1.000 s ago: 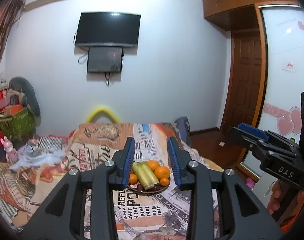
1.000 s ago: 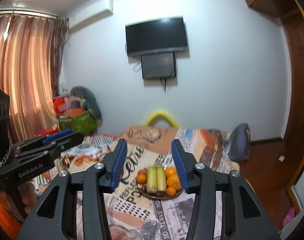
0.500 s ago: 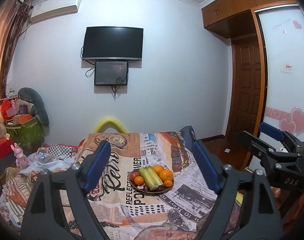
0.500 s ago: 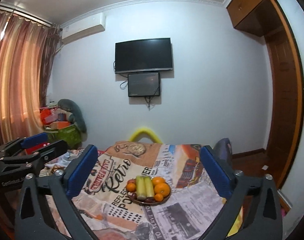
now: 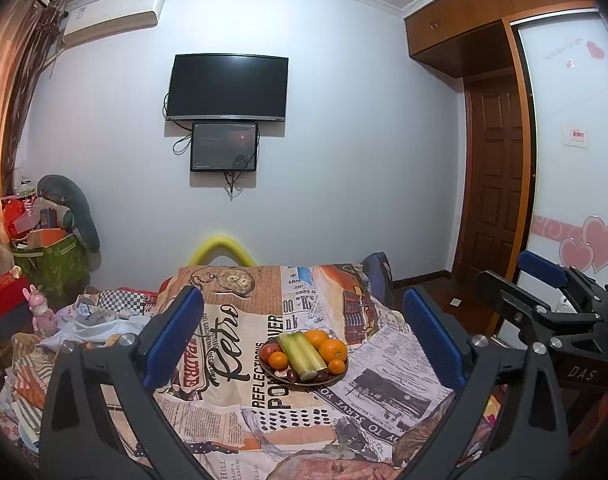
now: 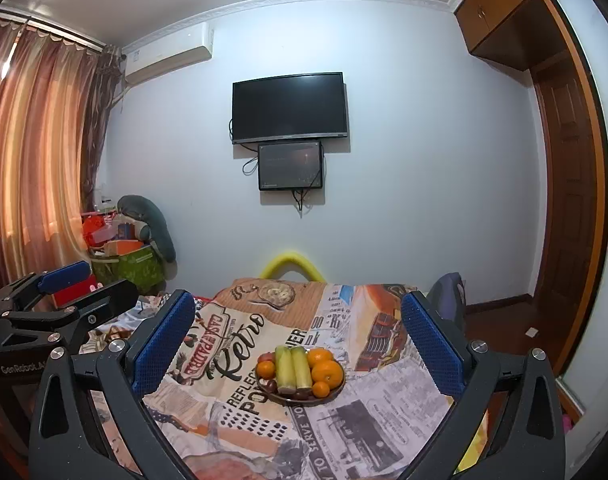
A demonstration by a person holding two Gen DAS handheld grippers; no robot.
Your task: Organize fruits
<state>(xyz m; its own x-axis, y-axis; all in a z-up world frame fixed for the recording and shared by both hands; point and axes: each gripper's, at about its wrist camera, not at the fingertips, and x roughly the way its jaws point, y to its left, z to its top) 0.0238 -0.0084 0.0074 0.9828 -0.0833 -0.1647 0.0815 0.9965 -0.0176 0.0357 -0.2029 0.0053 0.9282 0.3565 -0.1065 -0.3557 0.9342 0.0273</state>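
A brown plate (image 5: 338, 377) (image 6: 332, 394) sits in the middle of the table's newspaper-print cloth (image 5: 223, 360). It holds oranges (image 5: 332, 349) (image 6: 326, 372), two pale green cobs (image 5: 304, 354) (image 6: 291, 368), a red fruit (image 5: 267, 350) and small dark fruits. My left gripper (image 5: 302, 298) hangs short of the plate with its jaws opening wide and nothing between them. My right gripper (image 6: 299, 300) stands open beside it, equally far back and empty. Each gripper shows at the edge of the other's view: the right gripper (image 5: 524, 280), the left gripper (image 6: 87, 284).
A yellow curved bar (image 5: 221, 246) rises behind the table's far edge. A dark bag (image 5: 378, 276) hangs at the far right corner. Boxes, a green bag (image 5: 49, 264) and clothes pile up at the left. A wooden door (image 5: 496, 184) is at the right.
Both grippers went from nearly shut to wide open. The left wrist view now points higher and a little further back, so the plate looks smaller and lower.
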